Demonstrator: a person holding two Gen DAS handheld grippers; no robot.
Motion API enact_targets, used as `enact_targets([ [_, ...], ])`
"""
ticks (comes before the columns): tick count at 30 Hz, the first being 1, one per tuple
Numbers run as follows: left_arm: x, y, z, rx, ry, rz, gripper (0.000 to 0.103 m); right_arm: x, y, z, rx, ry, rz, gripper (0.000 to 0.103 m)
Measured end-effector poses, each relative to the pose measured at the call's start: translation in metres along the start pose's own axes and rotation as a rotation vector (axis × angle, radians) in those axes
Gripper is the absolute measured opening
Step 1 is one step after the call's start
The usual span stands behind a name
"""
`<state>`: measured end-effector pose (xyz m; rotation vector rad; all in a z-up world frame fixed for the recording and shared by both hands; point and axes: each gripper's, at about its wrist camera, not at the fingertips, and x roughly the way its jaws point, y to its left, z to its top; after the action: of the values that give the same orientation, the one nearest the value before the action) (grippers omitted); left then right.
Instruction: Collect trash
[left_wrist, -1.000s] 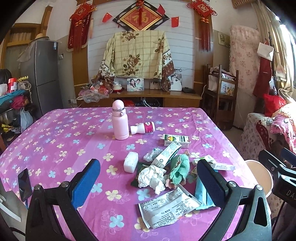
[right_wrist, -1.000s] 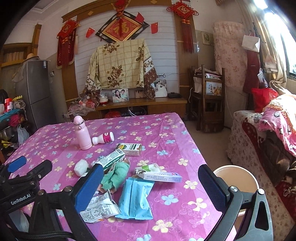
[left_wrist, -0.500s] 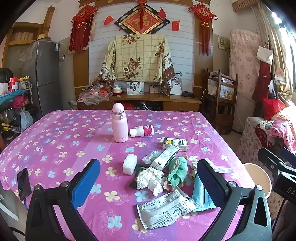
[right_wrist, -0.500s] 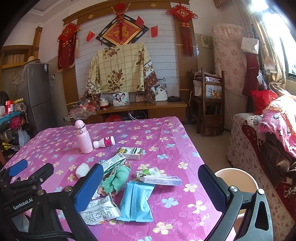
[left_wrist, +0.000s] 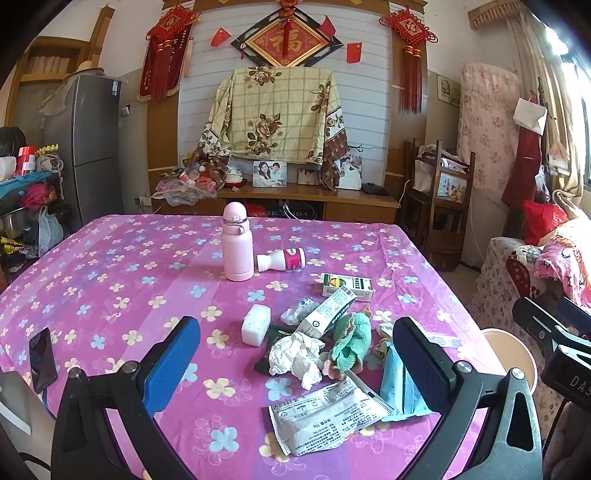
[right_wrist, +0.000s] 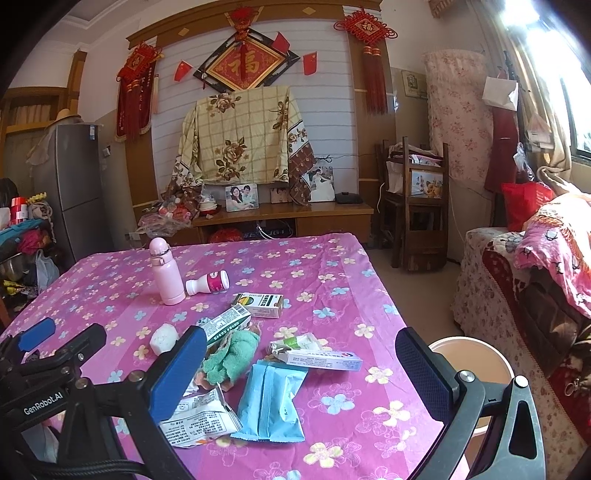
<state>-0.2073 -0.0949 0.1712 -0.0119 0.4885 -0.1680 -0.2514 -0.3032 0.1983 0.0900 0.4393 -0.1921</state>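
Trash lies in a heap on the pink flowered tablecloth (left_wrist: 110, 280): a crumpled white tissue (left_wrist: 295, 356), a white printed wrapper (left_wrist: 325, 417), a blue packet (right_wrist: 271, 400), a green cloth (left_wrist: 351, 341), a long white box (right_wrist: 319, 360) and cartons (left_wrist: 345, 285). My left gripper (left_wrist: 295, 365) is open and empty, held above the near edge of the heap. My right gripper (right_wrist: 299, 373) is open and empty over the blue packet. A beige bin (right_wrist: 472, 365) stands on the floor by the table's right side.
A pink flask (left_wrist: 236, 245) stands mid-table with a small white and pink bottle (left_wrist: 282, 259) lying beside it. A white sponge block (left_wrist: 255, 325) lies left of the heap. A phone (left_wrist: 42, 360) lies at the left edge. A sofa (right_wrist: 535, 295) is on the right.
Both grippers have risen and drawn back a little, so the table and heap sit lower and smaller in view. Both stay open. Nothing on the table moved.
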Motion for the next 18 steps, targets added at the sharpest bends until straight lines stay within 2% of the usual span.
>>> enact_targets([
  [18, 0.0037, 0.0014, -0.0031, -0.008, 0.008, -0.001, 0.103, 0.0045, 0.0039, -0.0019, -0.007, 0.016, 0.004, 0.103],
])
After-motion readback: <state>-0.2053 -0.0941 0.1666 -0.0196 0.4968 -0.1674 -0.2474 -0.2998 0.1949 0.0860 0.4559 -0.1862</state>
